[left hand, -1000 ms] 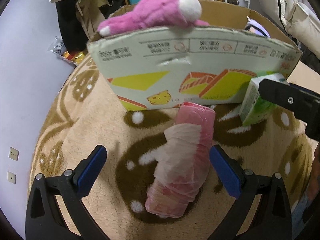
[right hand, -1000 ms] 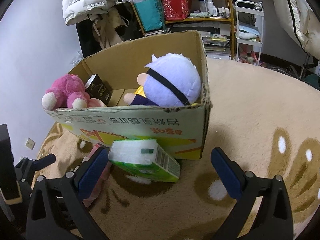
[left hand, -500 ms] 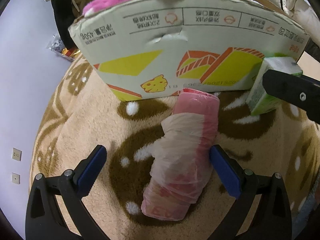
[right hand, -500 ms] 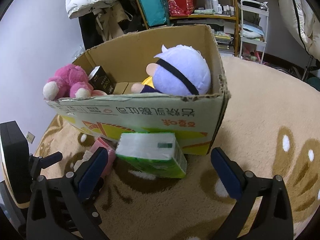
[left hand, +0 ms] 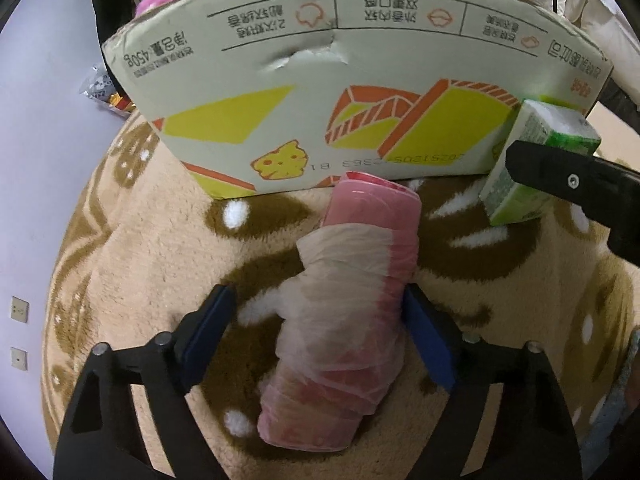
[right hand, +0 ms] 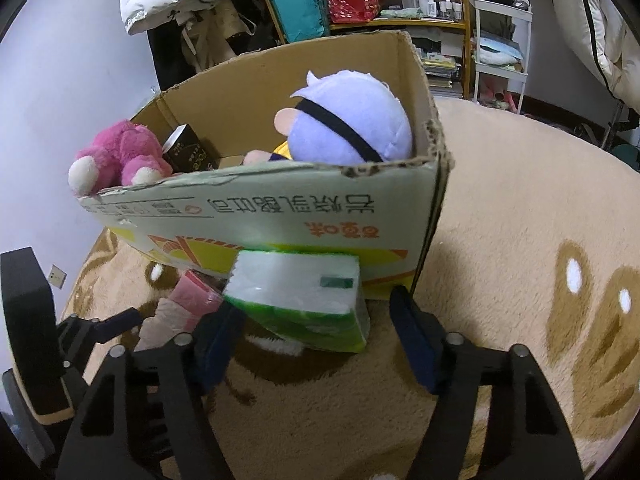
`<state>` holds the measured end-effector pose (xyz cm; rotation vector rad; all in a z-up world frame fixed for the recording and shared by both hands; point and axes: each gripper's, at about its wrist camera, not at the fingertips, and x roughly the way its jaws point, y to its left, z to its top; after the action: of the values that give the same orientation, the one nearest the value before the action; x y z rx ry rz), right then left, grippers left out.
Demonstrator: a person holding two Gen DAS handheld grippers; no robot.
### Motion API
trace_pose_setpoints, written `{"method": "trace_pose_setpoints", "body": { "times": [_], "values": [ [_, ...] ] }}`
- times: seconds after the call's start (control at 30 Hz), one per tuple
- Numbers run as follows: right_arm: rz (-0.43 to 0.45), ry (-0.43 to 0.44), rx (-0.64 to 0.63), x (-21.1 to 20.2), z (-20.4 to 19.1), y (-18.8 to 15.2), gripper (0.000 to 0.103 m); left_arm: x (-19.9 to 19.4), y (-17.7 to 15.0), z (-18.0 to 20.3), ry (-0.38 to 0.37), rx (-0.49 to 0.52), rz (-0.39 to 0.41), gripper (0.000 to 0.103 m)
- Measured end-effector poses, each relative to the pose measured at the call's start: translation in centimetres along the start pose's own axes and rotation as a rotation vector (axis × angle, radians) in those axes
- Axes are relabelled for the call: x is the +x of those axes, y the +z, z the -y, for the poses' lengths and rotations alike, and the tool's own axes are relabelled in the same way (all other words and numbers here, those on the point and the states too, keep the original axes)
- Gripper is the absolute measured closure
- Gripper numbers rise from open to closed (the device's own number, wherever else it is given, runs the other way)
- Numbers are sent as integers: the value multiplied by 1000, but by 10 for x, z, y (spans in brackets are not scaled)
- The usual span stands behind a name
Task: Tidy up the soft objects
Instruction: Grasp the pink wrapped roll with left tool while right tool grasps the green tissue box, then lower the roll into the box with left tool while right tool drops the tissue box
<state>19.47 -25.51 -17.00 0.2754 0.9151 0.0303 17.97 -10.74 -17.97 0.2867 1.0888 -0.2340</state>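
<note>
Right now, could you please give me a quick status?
Left tool open astride pink roll. Right tool open around green tissue pack. Cardboard box directly ahead.

The rug [left hand: 132,240] is beige plush with brown shapes and white dots, and on it at the centre lies a pink roll [left hand: 352,304] wrapped in translucent whitish-pink film. At 12 o'clock the cardboard box [left hand: 360,92] shows a pale grey-green face with yellow blocks, orange-red outlines, a yellow cheese motif and dark lettering, brown inside; at 3 o'clock sits a green-and-white tissue pack [left hand: 532,160]. Inside the box, a magenta plush [right hand: 116,156] with white paws lies at 9 o'clock, a lavender-haired doll [right hand: 352,120] with a black band at 12, and both grippers' fingers [right hand: 412,336] are black with blue pads.
</note>
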Motion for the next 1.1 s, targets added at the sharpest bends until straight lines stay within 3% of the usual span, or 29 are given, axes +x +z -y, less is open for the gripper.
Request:
{"method": "trace_pose_setpoints", "body": {
  "times": [0.1, 0.17, 0.23, 0.5, 0.8, 0.87, 1.0, 1.03, 1.1],
  "values": [
    [8, 2, -30, -3, -6, -1, 42, -3, -1, 5, -11, 17, 10, 39],
    [11, -12, -54, -5, -11, -2, 42, -6, -3, 8, -5, 32, 16, 51],
    [16, -23, -71, -8, -13, -5, 43, -11, -4, 11, -12, 30, 21, 56],
    [54, -46, -47, -31, -7, -9, 44, -33, -11, 7, -35, 3, 50, 61],
    [146, -46, -72, -79, -16, -4, 44, -99, -16, -8, 5, -35, 192, 62],
    [168, -33, -80, -90, -21, -4, 44, -117, -15, -14, 1, -50, 234, 74],
    [211, -15, -101, -109, -31, -3, 44, -141, -3, -23, -20, -81, 294, 79],
    [216, -8, -102, -111, -33, -3, 44, -141, -1, -26, -40, -80, 299, 86],
    [219, 0, -97, -114, -35, -3, 44, -136, 1, -31, -57, -88, 297, 86]
  ]
}}
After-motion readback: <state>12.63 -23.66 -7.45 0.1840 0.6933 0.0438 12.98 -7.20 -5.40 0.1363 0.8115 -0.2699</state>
